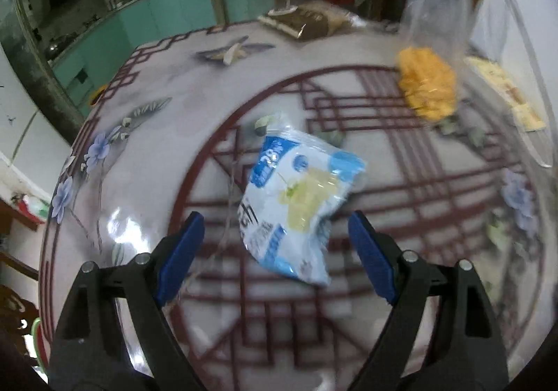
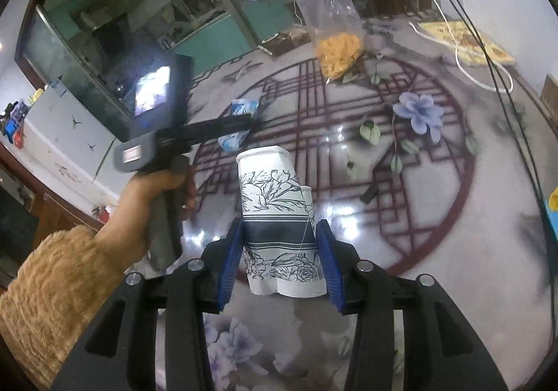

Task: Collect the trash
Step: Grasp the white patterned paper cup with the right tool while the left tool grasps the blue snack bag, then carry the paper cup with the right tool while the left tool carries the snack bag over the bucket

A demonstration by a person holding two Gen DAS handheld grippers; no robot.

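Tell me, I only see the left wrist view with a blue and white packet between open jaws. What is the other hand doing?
Observer: The right gripper is clamped on paper cups with an ink flower print.
Operator: One cup?
Observer: Two, it seems; a second rim shows behind the first.
Operator: Anything near them?
Observer: A small black object lies on the table to their right.
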